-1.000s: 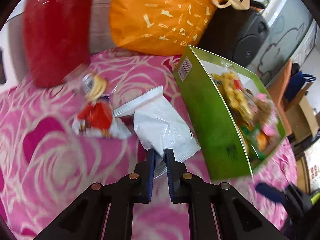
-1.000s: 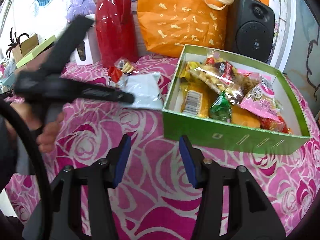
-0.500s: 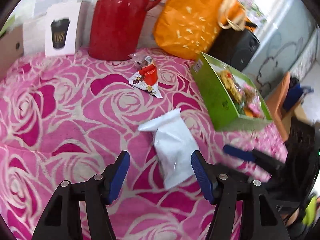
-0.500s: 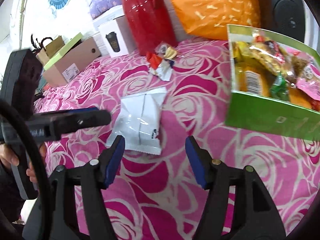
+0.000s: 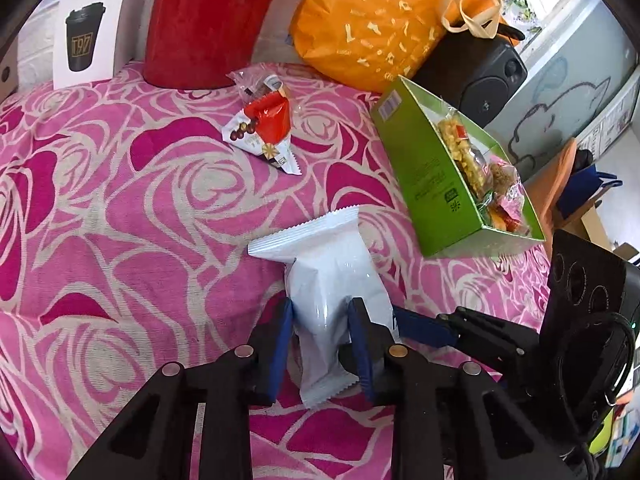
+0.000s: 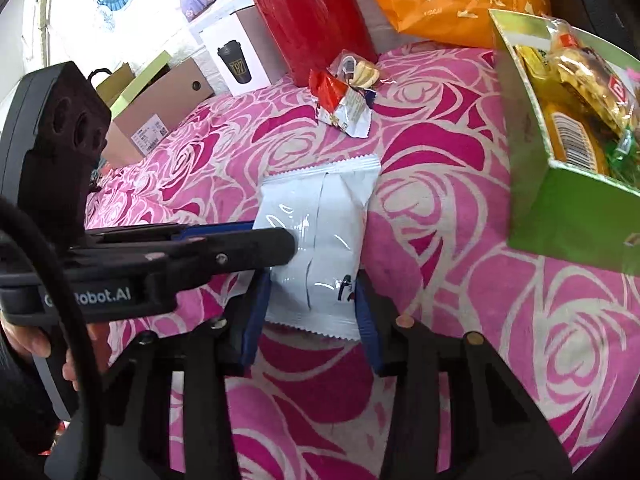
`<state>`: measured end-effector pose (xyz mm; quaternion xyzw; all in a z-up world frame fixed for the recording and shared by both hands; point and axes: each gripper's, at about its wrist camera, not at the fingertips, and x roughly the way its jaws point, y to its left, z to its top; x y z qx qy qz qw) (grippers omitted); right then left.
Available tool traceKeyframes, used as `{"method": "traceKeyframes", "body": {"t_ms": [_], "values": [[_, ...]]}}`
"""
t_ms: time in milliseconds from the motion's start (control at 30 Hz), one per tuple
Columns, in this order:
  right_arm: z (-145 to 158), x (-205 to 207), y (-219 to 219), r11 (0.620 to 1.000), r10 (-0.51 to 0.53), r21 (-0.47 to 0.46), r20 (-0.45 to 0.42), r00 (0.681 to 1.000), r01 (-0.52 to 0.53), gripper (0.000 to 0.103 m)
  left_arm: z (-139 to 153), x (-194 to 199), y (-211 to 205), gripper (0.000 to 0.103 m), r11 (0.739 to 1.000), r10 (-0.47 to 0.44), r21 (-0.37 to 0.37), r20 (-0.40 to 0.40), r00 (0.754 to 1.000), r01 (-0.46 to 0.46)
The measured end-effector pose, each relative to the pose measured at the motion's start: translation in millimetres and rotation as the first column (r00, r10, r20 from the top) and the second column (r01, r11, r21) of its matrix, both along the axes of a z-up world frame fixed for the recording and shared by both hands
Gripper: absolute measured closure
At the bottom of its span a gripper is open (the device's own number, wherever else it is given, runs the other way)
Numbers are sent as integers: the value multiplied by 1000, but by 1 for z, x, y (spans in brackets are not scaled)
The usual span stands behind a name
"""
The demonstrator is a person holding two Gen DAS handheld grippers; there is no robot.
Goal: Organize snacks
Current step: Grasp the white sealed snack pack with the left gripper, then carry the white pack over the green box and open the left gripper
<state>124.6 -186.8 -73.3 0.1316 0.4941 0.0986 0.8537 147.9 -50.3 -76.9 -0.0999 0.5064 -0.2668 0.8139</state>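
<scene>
**Both grippers straddling white packet, pre-grasp**

Far left in left wrist view: white cup box [image 5: 90, 36], then red thermos [image 5: 204, 20] at back of pink rose tabletop [image 5: 100, 208]. Small red-and-white snack packets [image 5: 264, 124] lying just in front of thermos, apart from the rest. Centre: white snack packet [image 5: 332, 280] flat on tabletop, outside the box. Left gripper [image 5: 322, 344] jaws part open, one each side of packet's near end, pads close to or touching the wrapper; firm grip cannot tell. Right gripper [image 6: 310, 316] likewise part open, straddling packet's near edge; no visible squeeze. Right: green box [image 5: 436, 184] already holding assorted snacks, near packet but not touching; orange bag [image 5: 372, 20] and black speaker [image 5: 484, 72] behind. Step in hand: picking up white packet. Next probably: close one pair of jaws, clear the other, lift, carry right over box wall, drop in. Risk: slippery wrapper.
</scene>
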Motion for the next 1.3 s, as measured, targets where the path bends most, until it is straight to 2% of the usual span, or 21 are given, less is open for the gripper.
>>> {"method": "traceKeyframes", "body": {"t_ms": [133, 267, 400, 567, 733, 1067, 1200, 1300], "values": [[20, -15, -1, 1000, -18, -11, 50, 999, 19, 60, 15, -11, -4, 77, 1000, -5, -11, 26, 1000, 5], [50, -26, -11, 998, -53, -17, 120, 991, 56, 60, 46, -19, -19, 77, 999, -33, -22, 101, 994, 35], [75, -34, -31, 993, -112, -19, 178, 978, 117, 60, 73, -18, -44, 77, 996, -84, -19, 163, 983, 88], [92, -43, -62, 980, -188, -30, 214, 958, 199, 60, 90, -7, -84, 77, 988, -144, -19, 197, 970, 151], [104, -61, -104, 954, -282, -31, 254, 925, 299, 60, 102, 3, -130, 77, 973, -218, -28, 207, 954, 228], [115, -93, -196, 878, -446, -41, 287, 848, 476, 60, 111, 14, -253, 77, 915, -394, 2, 224, 891, 403], [113, -94, -223, 860, -474, -54, 284, 834, 507, 60, 107, 19, -287, 77, 900, -429, 18, 218, 877, 435], [109, -86, -236, 847, -478, -102, 287, 830, 523, 60, 100, 25, -302, 77, 896, -439, 30, 197, 876, 442]]}}
